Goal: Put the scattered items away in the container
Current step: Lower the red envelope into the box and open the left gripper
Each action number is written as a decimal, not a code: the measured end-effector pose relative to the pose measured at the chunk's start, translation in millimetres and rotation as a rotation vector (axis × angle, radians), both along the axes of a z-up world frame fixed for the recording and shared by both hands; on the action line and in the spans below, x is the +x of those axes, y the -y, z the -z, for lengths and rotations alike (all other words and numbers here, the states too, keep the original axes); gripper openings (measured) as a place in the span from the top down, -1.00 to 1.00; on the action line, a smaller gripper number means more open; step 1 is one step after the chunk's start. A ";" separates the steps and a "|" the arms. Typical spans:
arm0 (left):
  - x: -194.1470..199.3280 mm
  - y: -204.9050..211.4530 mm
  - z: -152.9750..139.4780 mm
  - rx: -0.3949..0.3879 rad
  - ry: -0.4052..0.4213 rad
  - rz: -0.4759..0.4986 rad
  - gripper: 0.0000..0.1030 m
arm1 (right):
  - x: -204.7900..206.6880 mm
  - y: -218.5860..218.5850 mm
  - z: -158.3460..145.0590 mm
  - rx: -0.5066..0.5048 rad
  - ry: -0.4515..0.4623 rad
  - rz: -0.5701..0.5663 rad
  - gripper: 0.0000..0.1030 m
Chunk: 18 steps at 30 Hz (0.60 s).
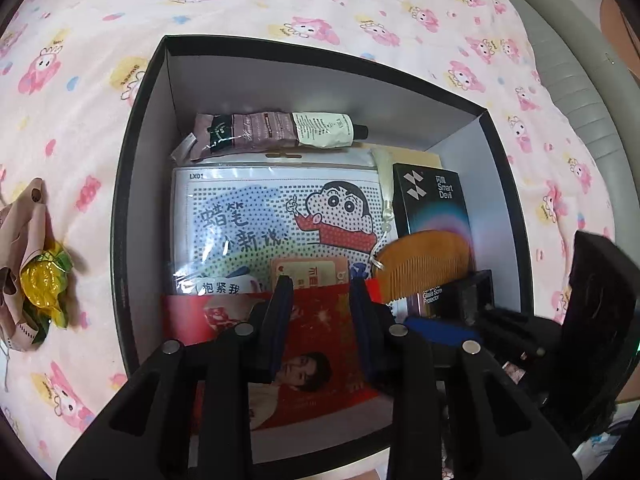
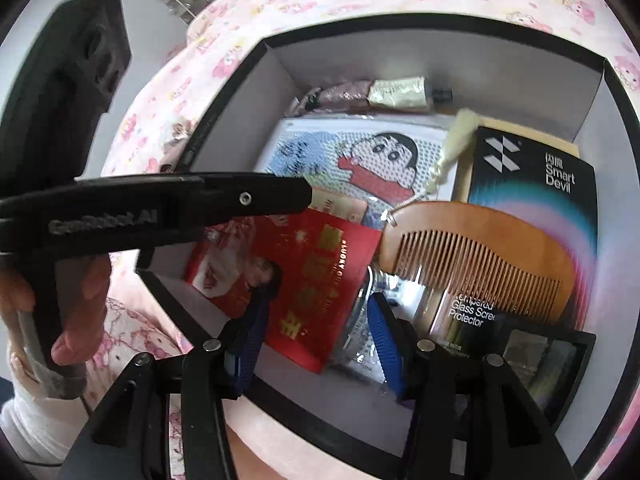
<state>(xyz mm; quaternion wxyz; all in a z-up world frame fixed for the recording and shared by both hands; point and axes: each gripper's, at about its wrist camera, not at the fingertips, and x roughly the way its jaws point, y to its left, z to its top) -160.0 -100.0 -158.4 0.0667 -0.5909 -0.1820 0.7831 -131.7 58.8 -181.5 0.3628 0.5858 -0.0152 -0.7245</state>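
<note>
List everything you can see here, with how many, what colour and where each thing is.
box: one, black outside, white inside, on the bedsheet
bedsheet: one, pink cartoon print, under everything
tube: one, mauve and cream, far end of box
cartoon packet: one, clear with blue and red print, box middle
red envelope: one, near side of box
wooden comb: one, brown, on the screen protector box
screen protector box: one, black, box's right side
yellow wrapper: one, on sheet, left of box
left gripper: open, above envelope
right gripper: open, above envelope
</note>
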 end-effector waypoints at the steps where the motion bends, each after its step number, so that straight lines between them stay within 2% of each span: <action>1: 0.3 -1.2 1.5 0.009 0.001 0.003 0.44 | -0.4 -4.1 -1.9 0.009 -0.014 0.021 0.07; 4: 2.9 -6.4 7.7 0.020 0.015 0.011 0.44 | 1.4 -14.7 -8.9 0.071 -0.087 0.090 0.07; 7: 5.2 -9.9 14.1 0.009 0.045 0.002 0.44 | -0.2 -24.1 -13.0 0.087 -0.107 0.141 0.07; 11: 7.6 -5.1 13.5 0.032 0.055 -0.030 0.44 | -5.7 -20.7 -12.0 0.103 -0.104 0.136 0.07; 13: 12.6 -6.0 4.3 0.015 0.016 -0.034 0.44 | -4.1 -17.0 -10.7 0.112 -0.103 0.121 0.07; 18: 37.0 -12.0 -15.2 0.029 -0.055 -0.037 0.44 | -3.5 -16.8 -12.4 0.116 -0.132 0.142 0.07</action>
